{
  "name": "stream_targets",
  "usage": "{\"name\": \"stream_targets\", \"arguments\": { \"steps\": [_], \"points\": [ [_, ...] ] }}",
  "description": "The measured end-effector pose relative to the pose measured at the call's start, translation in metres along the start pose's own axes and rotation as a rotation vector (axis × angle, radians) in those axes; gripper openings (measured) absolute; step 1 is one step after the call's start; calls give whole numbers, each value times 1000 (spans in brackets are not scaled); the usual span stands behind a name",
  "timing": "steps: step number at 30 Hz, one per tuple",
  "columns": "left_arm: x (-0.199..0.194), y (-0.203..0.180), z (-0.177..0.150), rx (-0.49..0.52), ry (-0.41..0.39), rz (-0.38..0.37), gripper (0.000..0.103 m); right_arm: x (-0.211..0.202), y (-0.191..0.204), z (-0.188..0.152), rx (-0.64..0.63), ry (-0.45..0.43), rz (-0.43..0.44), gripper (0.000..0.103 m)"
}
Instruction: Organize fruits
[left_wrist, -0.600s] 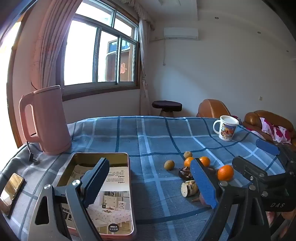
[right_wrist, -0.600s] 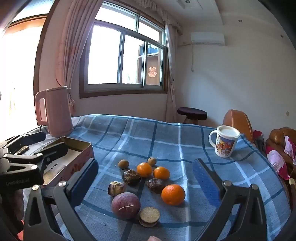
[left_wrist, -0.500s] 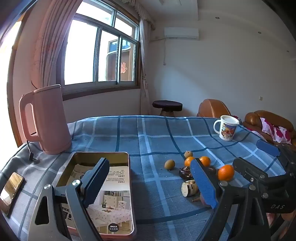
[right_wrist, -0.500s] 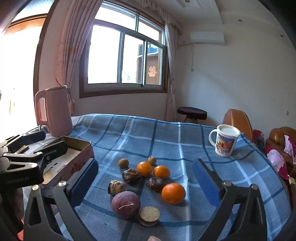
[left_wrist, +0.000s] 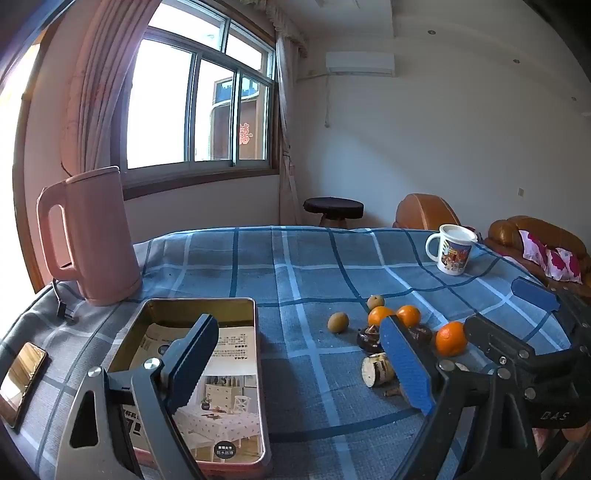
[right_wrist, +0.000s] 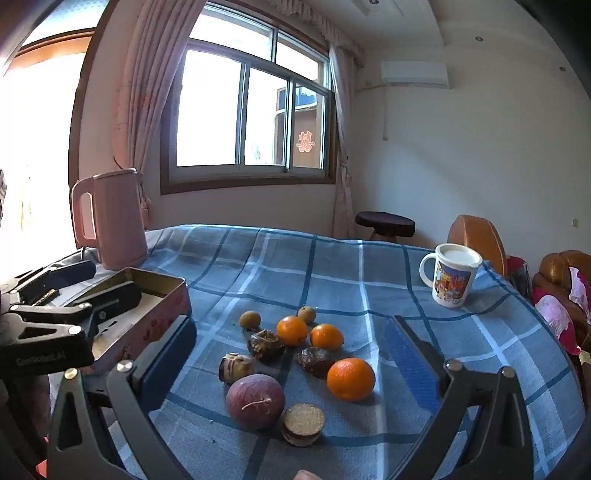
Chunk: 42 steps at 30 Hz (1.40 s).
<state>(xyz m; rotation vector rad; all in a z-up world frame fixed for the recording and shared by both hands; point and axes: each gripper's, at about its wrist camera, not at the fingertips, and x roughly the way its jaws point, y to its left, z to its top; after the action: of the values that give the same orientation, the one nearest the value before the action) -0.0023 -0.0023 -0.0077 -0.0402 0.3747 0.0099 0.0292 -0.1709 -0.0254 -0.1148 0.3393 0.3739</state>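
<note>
Fruits (right_wrist: 295, 354): loose cluster mid-table on blue plaid cloth (right_wrist: 332, 266), nearer its front edge | tin tray (left_wrist: 192, 314): front-left corner, unfilled | left gripper (left_wrist: 295, 365): wide, holding nothing | right gripper (right_wrist: 291, 358): wide, holding nothing

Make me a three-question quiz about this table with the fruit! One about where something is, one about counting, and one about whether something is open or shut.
1. Where does the pink kettle stand?
A. behind the tin box
B. beside the mug
C. among the fruit

2. How many oranges lie on the cloth?
A. one
B. three
C. five

3. How is the right gripper?
A. shut on an orange
B. shut on nothing
C. open, holding nothing

Answers:
1. A, the kettle is at the far left corner, just past the tin box.
2. B, two small oranges sit side by side and a bigger orange lies nearer.
3. C, its blue pads stand wide apart above the fruit, touching none.
</note>
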Motion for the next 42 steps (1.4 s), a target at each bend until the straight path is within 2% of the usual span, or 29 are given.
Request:
{"name": "stream_targets", "arguments": {
  "steps": [3,42],
  "points": [
    [1,-1,0,1,3,-1,90,0,1,-2,-37,-9,-21,103],
    [1,0,-2,0,9,-1,90,5,-2,-8,-28,10,-21,103]
  ]
}}
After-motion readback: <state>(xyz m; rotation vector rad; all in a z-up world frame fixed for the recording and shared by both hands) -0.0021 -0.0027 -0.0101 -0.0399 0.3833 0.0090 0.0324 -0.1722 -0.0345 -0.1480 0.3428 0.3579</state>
